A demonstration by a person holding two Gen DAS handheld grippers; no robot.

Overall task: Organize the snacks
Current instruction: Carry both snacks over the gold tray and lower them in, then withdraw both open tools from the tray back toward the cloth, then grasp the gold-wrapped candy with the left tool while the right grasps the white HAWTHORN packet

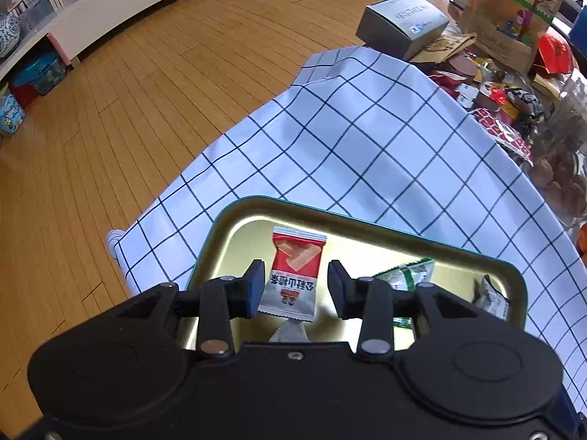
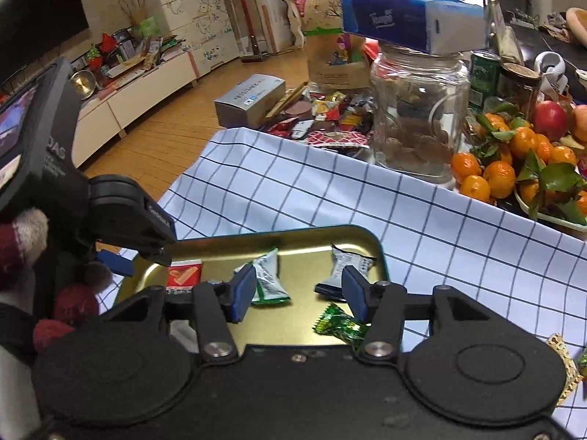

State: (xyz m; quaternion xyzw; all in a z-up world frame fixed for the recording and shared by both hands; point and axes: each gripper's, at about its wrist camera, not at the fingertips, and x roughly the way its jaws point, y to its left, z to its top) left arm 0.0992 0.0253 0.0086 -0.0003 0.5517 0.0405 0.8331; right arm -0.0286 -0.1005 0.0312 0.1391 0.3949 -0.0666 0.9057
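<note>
The left gripper (image 1: 295,278) holds its jaws spread over a red-and-white snack packet (image 1: 294,275) lying flat in a gold metal tray (image 1: 367,236), pads clear of it. The right gripper (image 2: 299,288) also has its jaws spread and empty above the same tray, between a green-and-white packet (image 2: 269,275) and a grey-and-white packet (image 2: 343,269); a green foil candy (image 2: 339,324) lies just below. The tray sits on a blue-checked cloth (image 2: 330,190) over the tabletop, with a glass jar (image 2: 418,117) and tangerines (image 2: 513,161) beyond.

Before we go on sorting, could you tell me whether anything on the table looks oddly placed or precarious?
Yes: the blue tissue box lies across the top of the glass jar and overhangs it on both sides, so a bump could tip it off. The snacks in the gold tray lie flat, nothing spilled.
</note>
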